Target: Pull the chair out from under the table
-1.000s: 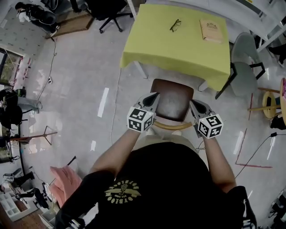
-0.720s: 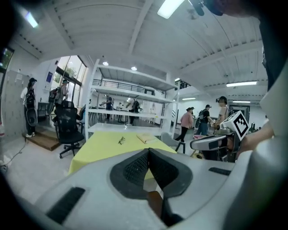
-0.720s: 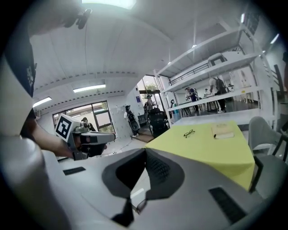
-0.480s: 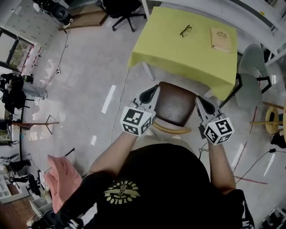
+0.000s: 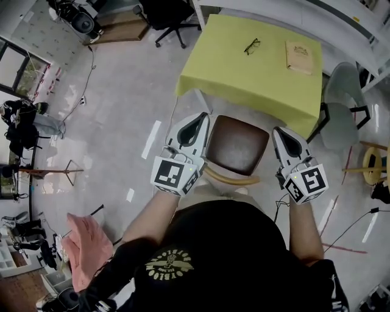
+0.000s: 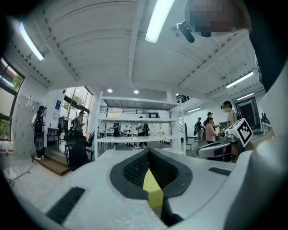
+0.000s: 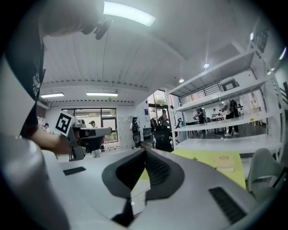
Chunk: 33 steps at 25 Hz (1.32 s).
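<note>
The chair (image 5: 238, 144), with a brown seat and a curved wooden back rail (image 5: 231, 178), stands on the floor just in front of the table (image 5: 244, 79), which wears a yellow-green cloth. Most of the seat is out from under the table's edge. My left gripper (image 5: 199, 120) hovers above the chair's left side, shut and empty. My right gripper (image 5: 285, 134) hovers above its right side, also shut and empty. Neither touches the chair. In the left gripper view the closed jaws (image 6: 149, 153) point level across the room. The right gripper view shows its closed jaws (image 7: 145, 152) over the yellow table (image 7: 211, 164).
Glasses (image 5: 251, 46) and a tan book (image 5: 298, 50) lie on the table. A grey chair (image 5: 341, 91) stands at its right, a wooden stool (image 5: 370, 152) further right, a black office chair (image 5: 164, 12) at the back. A pink cloth (image 5: 85, 244) and cables lie on the floor.
Both grippers have risen from beside the chair's back rail towards the camera and spread slightly apart. The chair has stayed where it was.
</note>
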Motion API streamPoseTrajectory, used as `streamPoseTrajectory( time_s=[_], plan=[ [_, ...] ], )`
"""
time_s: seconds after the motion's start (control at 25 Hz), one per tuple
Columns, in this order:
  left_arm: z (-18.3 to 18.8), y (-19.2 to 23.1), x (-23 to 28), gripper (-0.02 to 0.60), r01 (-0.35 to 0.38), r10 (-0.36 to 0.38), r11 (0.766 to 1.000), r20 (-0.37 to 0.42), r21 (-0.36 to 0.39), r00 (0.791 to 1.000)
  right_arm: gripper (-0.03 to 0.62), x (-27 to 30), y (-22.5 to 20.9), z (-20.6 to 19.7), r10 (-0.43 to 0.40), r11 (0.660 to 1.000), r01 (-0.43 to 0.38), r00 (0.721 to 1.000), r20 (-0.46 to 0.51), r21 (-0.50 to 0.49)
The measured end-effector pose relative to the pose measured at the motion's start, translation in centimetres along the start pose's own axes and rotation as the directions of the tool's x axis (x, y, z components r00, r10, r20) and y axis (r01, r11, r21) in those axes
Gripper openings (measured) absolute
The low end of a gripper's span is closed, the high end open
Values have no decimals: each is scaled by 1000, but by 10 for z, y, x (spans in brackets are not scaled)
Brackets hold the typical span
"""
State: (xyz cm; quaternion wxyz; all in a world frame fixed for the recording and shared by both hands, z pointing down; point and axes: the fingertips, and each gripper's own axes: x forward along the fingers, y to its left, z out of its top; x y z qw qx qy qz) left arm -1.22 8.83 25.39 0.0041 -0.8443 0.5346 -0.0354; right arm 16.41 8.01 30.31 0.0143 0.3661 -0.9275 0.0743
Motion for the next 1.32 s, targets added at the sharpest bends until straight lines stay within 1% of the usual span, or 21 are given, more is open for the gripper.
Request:
streamPoseTrajectory(
  time_s=[0.16, 0.36, 0.68, 0.8, 0.96, 1.12, 1.2, 1.32],
  plan=[
    [6, 2, 3, 9, -16, 16, 1000, 17, -13, 1000, 11, -9, -10, 18, -35, 998, 36, 999, 23, -46],
    [16, 7, 4, 9, -26, 27, 999, 42, -19, 999, 11, -12, -11, 35, -43, 993, 47, 998, 39, -111],
    [27, 18, 8, 9, -16, 15, 1000, 52, 24, 999, 11, 0, -7, 48, -50, 992, 56, 997, 62, -112],
    [26, 28, 9, 9, 3, -5, 999, 49, 33, 999, 11, 9, -6, 47, -69, 991, 77, 995, 67, -110],
    [21, 54, 12, 9, 36, -37, 999, 45, 22, 998, 11, 27, 3, 44, -113, 987, 118, 992, 52, -106],
    [13, 79, 29, 9, 107, -108, 994, 41, 20, 993, 11, 48, -4, 38, -176, 982, 178, 984, 36, -65],
    [11, 99, 35, 9, 134, -135, 991, 35, 21, 990, 11, 65, -5, 41, -206, 977, 207, 978, 42, -47],
    [10, 135, 44, 9, 154, -154, 988, 25, 17, 988, 11, 96, -1, 46, -238, 970, 240, 970, 52, -36]
  ],
)
